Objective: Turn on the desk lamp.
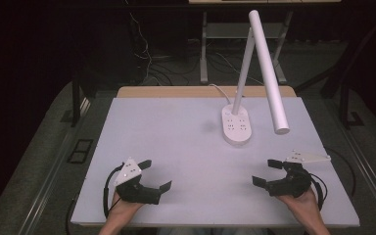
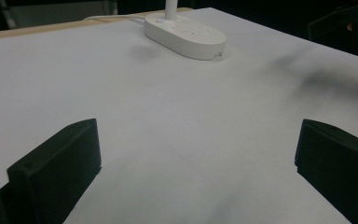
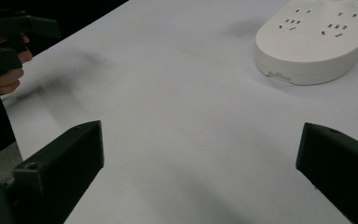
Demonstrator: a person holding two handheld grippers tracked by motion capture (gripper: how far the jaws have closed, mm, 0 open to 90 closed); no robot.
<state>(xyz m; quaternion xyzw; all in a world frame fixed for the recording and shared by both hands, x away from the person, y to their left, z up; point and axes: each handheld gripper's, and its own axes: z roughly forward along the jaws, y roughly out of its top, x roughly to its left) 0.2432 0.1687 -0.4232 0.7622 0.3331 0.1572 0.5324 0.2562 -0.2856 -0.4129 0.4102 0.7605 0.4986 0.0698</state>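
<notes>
A white desk lamp (image 1: 267, 68) rises from an oval white base with sockets (image 1: 236, 126), which stands at the back right of the white table (image 1: 176, 142). The base also appears in the left gripper view (image 2: 186, 35) and the right gripper view (image 3: 314, 39). My left gripper (image 1: 155, 175) rests open near the front left edge, with nothing between its jaws. My right gripper (image 1: 267, 172) rests open near the front right, also holding nothing. Each is held by a hand coming in from the bottom.
A white cable (image 1: 219, 90) runs from the lamp base over the table's wooden back edge (image 1: 176, 91). Behind the table stand metal stand legs (image 1: 204, 54) and loose cables on a dark floor. The left gripper (image 3: 4, 42) is visible far off in the right gripper view.
</notes>
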